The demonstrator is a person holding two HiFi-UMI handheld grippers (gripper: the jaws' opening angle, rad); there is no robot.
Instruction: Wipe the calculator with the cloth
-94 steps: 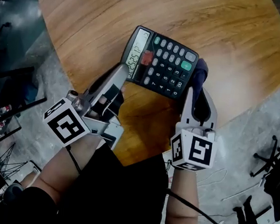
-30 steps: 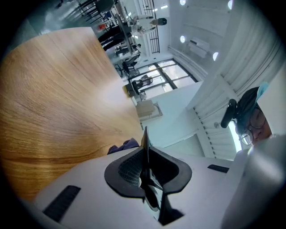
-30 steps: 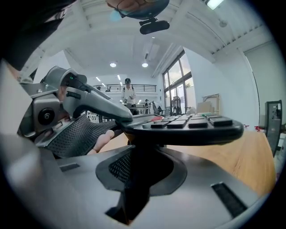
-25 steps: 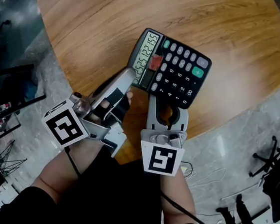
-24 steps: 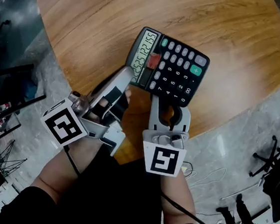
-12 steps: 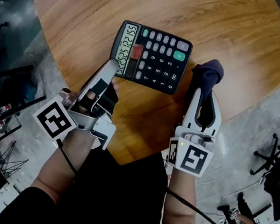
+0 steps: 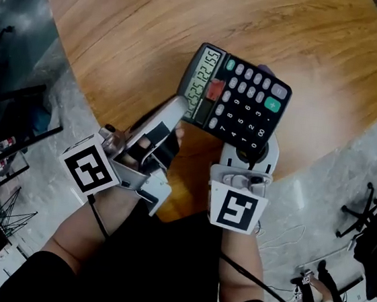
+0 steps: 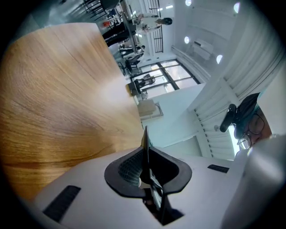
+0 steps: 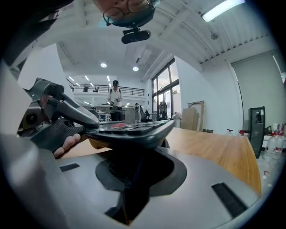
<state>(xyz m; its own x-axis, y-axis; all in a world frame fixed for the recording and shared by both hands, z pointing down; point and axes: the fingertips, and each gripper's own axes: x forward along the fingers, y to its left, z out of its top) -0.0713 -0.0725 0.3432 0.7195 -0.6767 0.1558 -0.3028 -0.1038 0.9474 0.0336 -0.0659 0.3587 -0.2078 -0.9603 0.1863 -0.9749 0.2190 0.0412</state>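
The left tool (image 7: 178, 108) is clamped on the display edge of the calculator (image 7: 242, 99), holding it over the table (image 7: 121, 31) rim. The right tool (image 7: 247, 155) grips the dark cloth (image 9: 130, 181) beneath the calculator, which hides its tips from above. A chair base (image 7: 361, 212) stands well apart.

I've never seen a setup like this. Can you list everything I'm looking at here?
calculator: one, black with grey keys, held above the table, its display end in the left claw.
cloth: one, dark, under the calculator, in the right claw.
table: one, wood brown, beneath both.
star-shaped base: one, black, on the grey floor at right.
left claw: one, grey-white, shut on the calculator's edge.
right claw: one, grey-white, shut on the cloth.
marker cubes: two, black-and-white, one on each claw.
forearms: two, behind the claws.
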